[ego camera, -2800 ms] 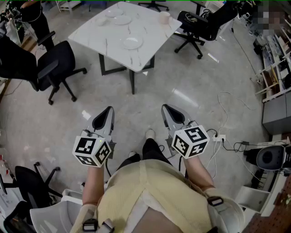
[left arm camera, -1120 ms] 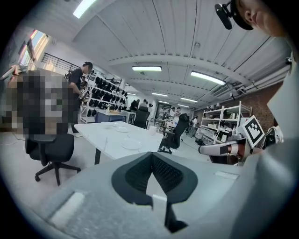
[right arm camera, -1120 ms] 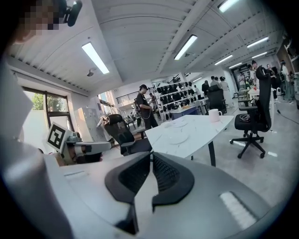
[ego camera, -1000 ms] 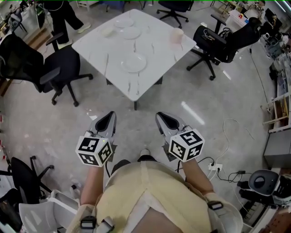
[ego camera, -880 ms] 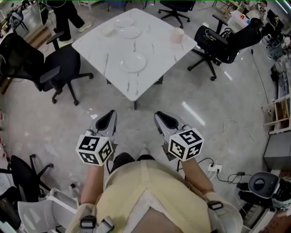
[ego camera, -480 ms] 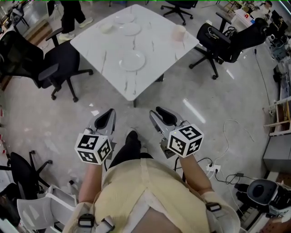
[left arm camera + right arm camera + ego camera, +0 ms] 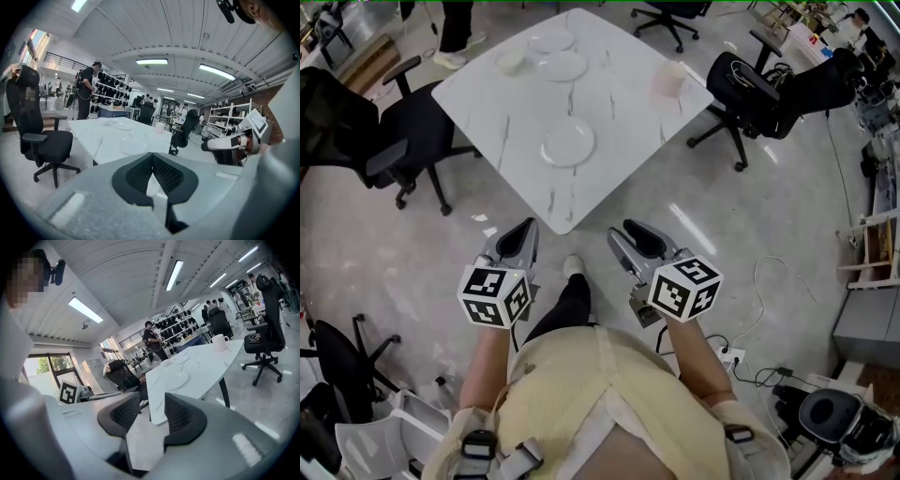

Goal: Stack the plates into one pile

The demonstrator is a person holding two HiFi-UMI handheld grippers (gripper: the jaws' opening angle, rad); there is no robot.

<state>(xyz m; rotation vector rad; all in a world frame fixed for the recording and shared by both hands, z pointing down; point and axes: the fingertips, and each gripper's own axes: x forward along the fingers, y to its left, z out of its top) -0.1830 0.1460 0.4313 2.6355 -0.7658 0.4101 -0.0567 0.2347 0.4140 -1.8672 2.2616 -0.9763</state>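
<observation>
Well ahead of both grippers stands a white marble table (image 7: pixel 619 131). A white plate (image 7: pixel 568 145) lies near its middle, also visible in the left gripper view (image 7: pixel 133 147) and the right gripper view (image 7: pixel 173 379). Two more plates (image 7: pixel 562 66) (image 7: pixel 551 40) and a small bowl (image 7: pixel 510 61) sit at the far side. My left gripper (image 7: pixel 522 230) (image 7: pixel 152 157) is shut and empty. My right gripper (image 7: pixel 633 232) (image 7: pixel 152 401) is open; its jaws have just been opening with nothing between them. Both hang over the floor, short of the table's near corner.
A pink cup (image 7: pixel 669 80) stands at the table's right side. Black office chairs flank the table on the left (image 7: pixel 403 141) and the right (image 7: pixel 759 75). A person stands beyond the far left corner (image 7: pixel 455 28). Cables and a socket strip (image 7: pixel 736 356) lie on the floor.
The table has come nearer and its corner now lies just ahead of the grippers. The right gripper's jaws have spread apart. The left gripper stays shut.
</observation>
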